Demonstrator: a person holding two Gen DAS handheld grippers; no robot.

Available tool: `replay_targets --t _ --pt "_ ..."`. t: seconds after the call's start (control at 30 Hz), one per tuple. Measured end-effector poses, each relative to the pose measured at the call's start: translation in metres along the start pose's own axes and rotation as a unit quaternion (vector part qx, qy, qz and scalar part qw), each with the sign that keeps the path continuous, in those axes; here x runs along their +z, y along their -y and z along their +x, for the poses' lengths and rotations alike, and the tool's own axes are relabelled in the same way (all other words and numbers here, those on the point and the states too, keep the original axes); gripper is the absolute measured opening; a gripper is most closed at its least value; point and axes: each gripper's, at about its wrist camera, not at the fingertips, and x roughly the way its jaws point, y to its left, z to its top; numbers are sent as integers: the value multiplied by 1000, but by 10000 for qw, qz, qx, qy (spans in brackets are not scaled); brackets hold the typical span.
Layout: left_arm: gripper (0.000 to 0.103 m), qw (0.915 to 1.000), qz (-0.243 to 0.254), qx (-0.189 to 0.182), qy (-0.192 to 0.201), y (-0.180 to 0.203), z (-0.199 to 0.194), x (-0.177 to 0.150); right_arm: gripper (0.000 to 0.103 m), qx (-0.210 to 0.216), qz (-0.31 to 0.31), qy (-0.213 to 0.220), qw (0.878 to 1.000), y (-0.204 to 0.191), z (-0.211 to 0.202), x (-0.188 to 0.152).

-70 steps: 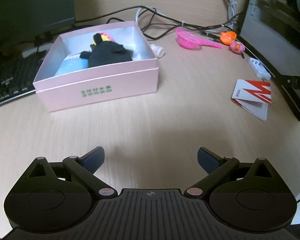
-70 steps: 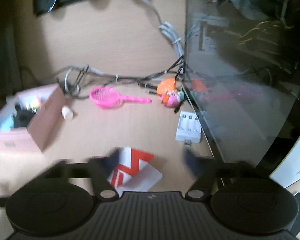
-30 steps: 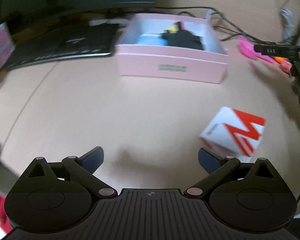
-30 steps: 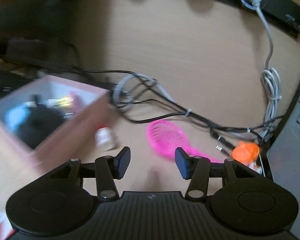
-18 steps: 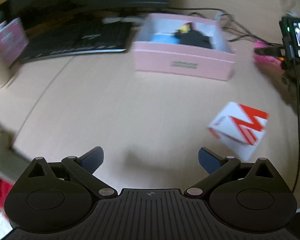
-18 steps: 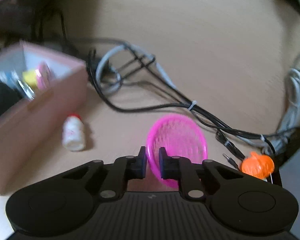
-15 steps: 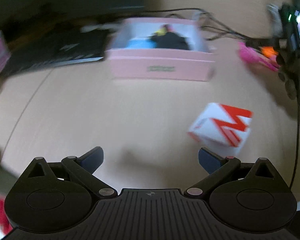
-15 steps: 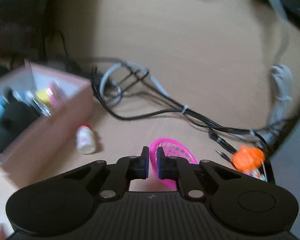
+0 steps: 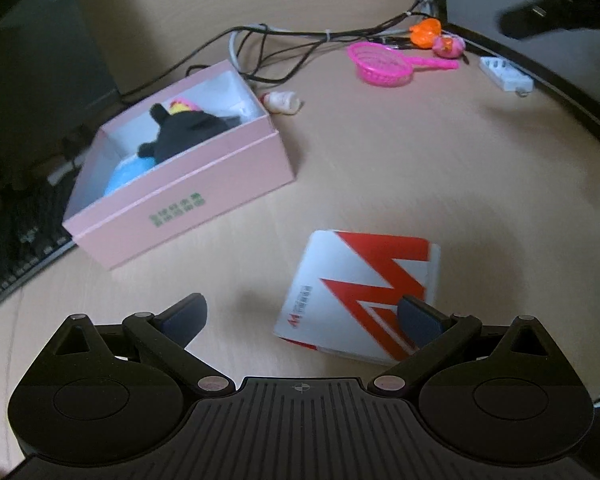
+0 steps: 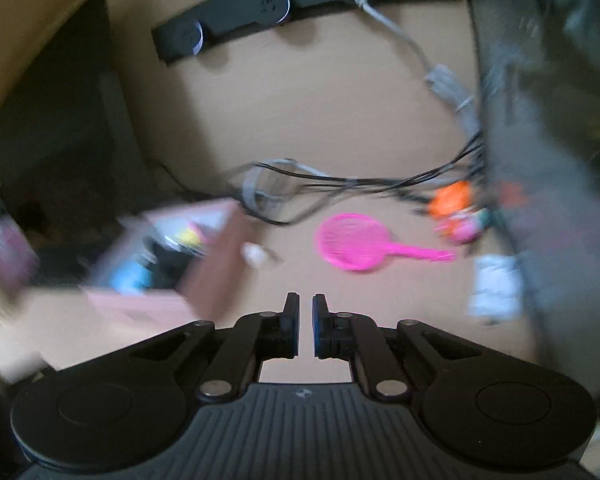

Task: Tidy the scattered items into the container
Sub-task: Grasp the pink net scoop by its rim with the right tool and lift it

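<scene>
The left gripper (image 9: 300,316) hangs over the desk (image 9: 420,168) with its fingers spread wide and nothing between them; its right finger (image 9: 418,320) overlaps the near edge of a red-and-white carton (image 9: 360,276) lying flat on the desk. The right gripper (image 10: 306,326) has its fingers all but pressed together, a thin slit left, gripping nothing.

Past the carton, toward the desk's left side, stands the open pink box (image 9: 188,196), with a black plush (image 9: 188,130) and something blue (image 9: 130,172) inside. A small white bottle (image 9: 282,101) lies just beside the box's far right corner. Farther back, a pink scoop (image 9: 382,65) rests flat on the desk, apart from both grippers, before a tangle of cables (image 9: 300,36). An orange toy (image 9: 426,32) and a pink toy (image 9: 448,45) lie just beyond its handle, a white charger (image 9: 506,74) to their right.
</scene>
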Motion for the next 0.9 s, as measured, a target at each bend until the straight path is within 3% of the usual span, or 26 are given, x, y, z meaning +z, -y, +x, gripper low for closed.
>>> replay_targets --t 0.1,0.17,0.3,0.37,0.43,0.5,0.57,0.7,0.8,0.9 --pt "103 9993 -31 371 -35 -12 4 -3 20 -131 -168 -135 9997 0 2 -9" --pt "103 9981 -252 549 -137 -26 6 -7 34 -325 -379 -129 9987 -2 9 -10" --pt "103 9921 -766 926 -365 -53 4 -19 43 -599 -1052 -28 9926 -13 40 -3" --pt "103 9877 -1231 857 -451 -68 -4 -27 43 -648 -1361 -56 9886 -18 65 3" --pt "103 9801 -1835 545 -519 -82 -13 -35 43 -774 -1742 -65 9816 -24 94 7" --pt "103 9691 -2382 283 -573 -91 -24 -42 43 -1044 -2360 -37 9661 -33 124 7" --pt "103 9627 -2625 302 -583 -93 -34 -46 43 -1348 -2984 -2 9449 -42 154 3" --pt "103 9566 -2810 427 -642 -87 -47 -51 42 -1234 -3008 -180 9455 -42 197 11" --pt "103 9563 -2827 382 -637 -82 -54 -54 12 -1190 -3115 -430 9418 -41 221 12" --pt "103 9588 -2761 307 -597 -79 -56 -54 8 -1054 -2977 -310 9483 -44 211 17"
